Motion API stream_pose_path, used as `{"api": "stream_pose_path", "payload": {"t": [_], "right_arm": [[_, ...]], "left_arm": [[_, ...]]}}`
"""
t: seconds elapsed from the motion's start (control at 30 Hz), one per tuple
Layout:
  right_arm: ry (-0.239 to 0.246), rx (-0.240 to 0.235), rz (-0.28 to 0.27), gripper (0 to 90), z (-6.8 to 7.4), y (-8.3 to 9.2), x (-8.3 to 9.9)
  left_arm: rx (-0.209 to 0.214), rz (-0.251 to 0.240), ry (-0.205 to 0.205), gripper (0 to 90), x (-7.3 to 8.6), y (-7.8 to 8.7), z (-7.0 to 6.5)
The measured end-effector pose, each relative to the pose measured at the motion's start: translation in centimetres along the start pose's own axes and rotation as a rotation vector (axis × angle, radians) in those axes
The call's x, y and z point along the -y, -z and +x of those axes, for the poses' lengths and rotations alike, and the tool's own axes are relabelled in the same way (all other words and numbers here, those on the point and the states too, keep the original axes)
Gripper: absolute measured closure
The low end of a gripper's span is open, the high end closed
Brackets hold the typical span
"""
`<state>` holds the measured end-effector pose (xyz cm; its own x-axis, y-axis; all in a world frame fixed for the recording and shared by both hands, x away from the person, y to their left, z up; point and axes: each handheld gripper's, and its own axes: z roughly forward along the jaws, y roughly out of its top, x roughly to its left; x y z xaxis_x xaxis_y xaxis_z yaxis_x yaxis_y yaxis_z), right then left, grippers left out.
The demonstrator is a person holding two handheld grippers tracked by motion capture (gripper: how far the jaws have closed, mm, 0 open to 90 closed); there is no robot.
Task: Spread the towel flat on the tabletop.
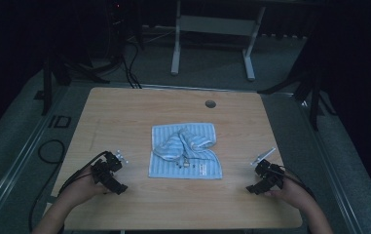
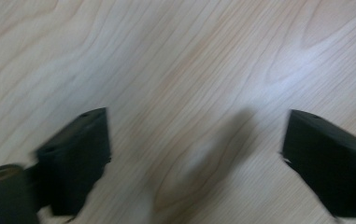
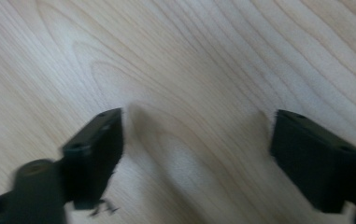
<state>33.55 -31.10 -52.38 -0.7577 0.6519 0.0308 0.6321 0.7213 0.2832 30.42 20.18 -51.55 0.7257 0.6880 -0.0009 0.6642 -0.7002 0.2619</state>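
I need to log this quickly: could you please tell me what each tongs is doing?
Left tongs: open, empty, over bare table.
Right tongs: open, empty, also clear of the towel.

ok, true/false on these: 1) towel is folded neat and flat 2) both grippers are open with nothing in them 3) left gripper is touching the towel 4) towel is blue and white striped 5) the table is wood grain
1) The towel is folded neat and flat: false. Its upper part is bunched and rumpled on top of the flat lower part.
2) Both grippers are open with nothing in them: true. The left gripper and the right gripper have their jaws apart over bare wood.
3) The left gripper is touching the towel: false. In the high view it sits apart from it, near the table's left front.
4) The towel is blue and white striped: true.
5) The table is wood grain: true.
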Motion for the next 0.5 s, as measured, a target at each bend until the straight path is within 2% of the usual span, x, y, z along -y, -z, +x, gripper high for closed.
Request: {"api": "stream_pose_path", "payload": {"t": [0.03, 0.13, 0.2, 0.23, 0.33, 0.43, 0.47, 0.5], "right_arm": [[0.027, 0.014, 0.017, 21.9, 0.1, 0.0, -0.3], [0.047, 0.012, 0.036, 27.5, 0.2, -0.1, -0.9], [0.059, 0.009, 0.044, 27.5, 0.2, -0.2, -1.2], [0.069, -0.002, 0.058, 30.9, 0.4, -0.3, -1.9], [0.085, -0.010, 0.062, 33.1, 0.6, -0.5, -2.8], [0.105, -0.009, 0.072, 34.1, 0.9, -0.6, -3.4], [0.131, 0.003, 0.080, 34.4, 1.1, -0.8, -3.9], [0.137, 0.006, 0.083, 34.5, 1.2, -0.8, -4.2]], "left_arm": [[-0.004, 0.006, -0.008, 14.6, -0.3, -0.1, -0.1], [-0.008, 0.019, -0.039, 14.7, -1.5, -0.3, -0.5], [-0.008, 0.019, -0.039, 16.5, -1.5, -0.3, -0.5], [-0.006, 0.014, -0.066, 18.9, -2.8, -0.4, -1.2], [0.008, 0.016, -0.090, 19.0, -3.9, -0.5, -1.8], [0.015, 0.018, -0.095, 19.7, -4.5, -0.7, -2.1], [0.013, 0.027, -0.108, 19.7, -5.1, -0.9, -2.4], [0.012, 0.033, -0.114, 19.7, -5.4, -1.1, -2.5]]}}
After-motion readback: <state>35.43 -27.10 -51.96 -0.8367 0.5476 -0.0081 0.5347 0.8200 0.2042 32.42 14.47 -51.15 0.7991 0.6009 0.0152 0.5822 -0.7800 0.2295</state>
